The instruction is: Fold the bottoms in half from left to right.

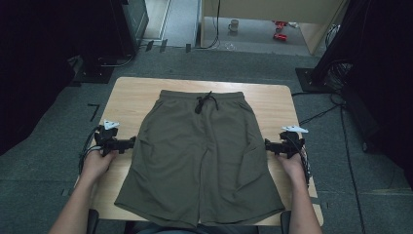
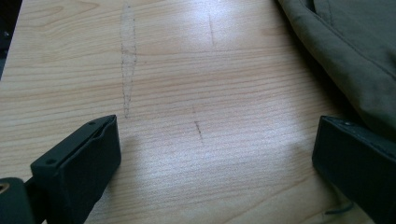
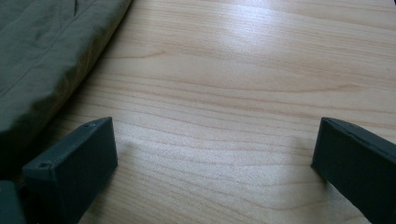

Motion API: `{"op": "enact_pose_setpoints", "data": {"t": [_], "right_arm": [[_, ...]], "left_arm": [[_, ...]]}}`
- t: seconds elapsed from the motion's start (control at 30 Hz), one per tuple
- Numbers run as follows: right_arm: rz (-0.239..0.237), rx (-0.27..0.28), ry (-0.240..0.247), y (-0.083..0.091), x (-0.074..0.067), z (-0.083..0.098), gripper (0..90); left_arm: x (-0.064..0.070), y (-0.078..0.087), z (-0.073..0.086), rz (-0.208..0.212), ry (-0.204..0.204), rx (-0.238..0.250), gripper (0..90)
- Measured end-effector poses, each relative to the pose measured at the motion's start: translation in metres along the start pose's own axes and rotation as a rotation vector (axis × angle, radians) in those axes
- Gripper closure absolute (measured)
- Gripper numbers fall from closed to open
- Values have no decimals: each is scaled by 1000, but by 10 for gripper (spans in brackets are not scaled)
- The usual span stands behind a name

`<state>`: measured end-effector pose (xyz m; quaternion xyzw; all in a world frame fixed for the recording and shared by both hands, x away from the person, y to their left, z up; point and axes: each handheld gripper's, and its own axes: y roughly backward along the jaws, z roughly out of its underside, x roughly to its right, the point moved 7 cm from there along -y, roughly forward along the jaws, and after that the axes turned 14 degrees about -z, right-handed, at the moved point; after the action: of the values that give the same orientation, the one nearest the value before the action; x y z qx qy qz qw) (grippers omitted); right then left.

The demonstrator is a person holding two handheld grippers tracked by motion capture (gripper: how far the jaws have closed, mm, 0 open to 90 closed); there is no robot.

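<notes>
Shorts [image 1: 202, 156] flat between left gripper [image 1: 127, 144], right gripper [image 1: 268, 145]; jaws apart.

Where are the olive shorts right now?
In the high view, the olive shorts lie flat mid-table, waistband at the far side, between the left tongs and right tongs.
</notes>
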<state>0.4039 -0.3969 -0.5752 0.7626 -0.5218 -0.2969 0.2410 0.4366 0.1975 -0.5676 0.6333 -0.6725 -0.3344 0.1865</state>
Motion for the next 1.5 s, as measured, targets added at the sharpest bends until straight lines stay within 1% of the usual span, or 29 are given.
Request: {"op": "enact_pose_setpoints", "data": {"t": [0.1, 0.13, 0.27, 0.3, 0.37, 0.4, 0.47, 0.5, 0.53, 0.57, 0.63, 0.67, 0.73, 0.77, 0.8, 0.83, 0.93, 1.0, 1.1, 1.17, 1.2, 1.23, 1.27, 1.3, 1.33, 1.37, 1.4, 1.5], "right_arm": [[-8, -2, 7, -1, 0, -1, 0], [-10, -2, 10, -1, 0, -1, 0], [-13, -5, 13, -1, 0, -1, 0], [-14, -8, 13, -1, 0, -1, 0], [-16, -17, 12, 0, 0, -2, 11], [-18, -20, 13, 0, 0, -2, 39], [-31, -20, 17, 2, -1, -4, 138], [-44, -21, 13, 4, -1, -5, 148], [-56, -25, -7, 4, -1, -5, 152], [-56, -29, -12, 5, -1, -6, 170], [-57, -32, -9, 5, -1, -7, 186], [-55, -36, -17, 6, -2, -8, 203], [-52, -40, -19, 7, -2, -9, 213], [-52, -40, -19, 7, -2, -9, 213], [-47, -39, -12, 8, -4, -11, 216], [-47, -39, -12, 8, -4, -11, 216], [-49, -29, -3, 10, -7, -15, 218], [-55, -25, 1, 11, -9, -16, 218], [-63, -20, 1, 12, -12, -17, 218], [-80, -9, 8, 14, -16, -20, 221], [-83, -6, 10, 14, -18, -21, 225], [-83, -6, 10, 14, -18, -21, 225], [-85, -3, 12, 14, -19, -22, 228], [-89, 2, 17, 15, -21, -24, 228], [-95, 10, 23, 15, -25, -26, 228], [-95, 10, 23, 15, -25, -26, 228], [-96, 12, 25, 16, -26, -28, 228], [-107, 29, 34, 16, -31, -32, 228]], "left_arm": [[0, 0, 0, 3, -2, 1, 10], [-1, 0, 0, 16, -16, 3, 10], [-3, 1, 0, 19, -23, -1, 18], [-3, 1, -1, 18, -22, -4, 46], [-5, 3, -3, 11, -18, -5, 132], [-5, 2, -3, 11, -21, -9, 153], [-6, 3, -4, 24, -41, -13, 152], [-7, 3, -4, 28, -50, -16, 152], [-7, 3, -4, 33, -57, -16, 157], [-8, 5, -5, 44, -68, -9, 157], [-8, 6, -5, 47, -69, -5, 162], [-9, 7, -5, 52, -70, -5, 162], [-9, 10, -6, 69, -64, 1, 162], [-10, 12, -7, 74, -70, 1, 162], [-12, 16, -9, 88, -82, 15, 162], [-12, 16, -9, 88, -82, 15, 162], [-12, 20, -11, 111, -76, 34, 163], [-11, 25, -12, 134, -87, 46, 162], [-11, 30, -15, 142, -104, 64, 163], [-9, 35, -16, 160, -114, 74, 167], [-7, 39, -16, 185, -128, 78, 167], [-7, 39, -16, 185, -128, 78, 167], [-6, 42, -16, 199, -136, 80, 167], [-5, 43, -16, 203, -139, 83, 167], [-3, 47, -15, 211, -147, 86, 187], [-3, 47, -15, 211, -147, 86, 220], [-2, 50, -15, 212, -150, 88, 220], [3, 56, -13, 239, -162, 91, 227]]}}
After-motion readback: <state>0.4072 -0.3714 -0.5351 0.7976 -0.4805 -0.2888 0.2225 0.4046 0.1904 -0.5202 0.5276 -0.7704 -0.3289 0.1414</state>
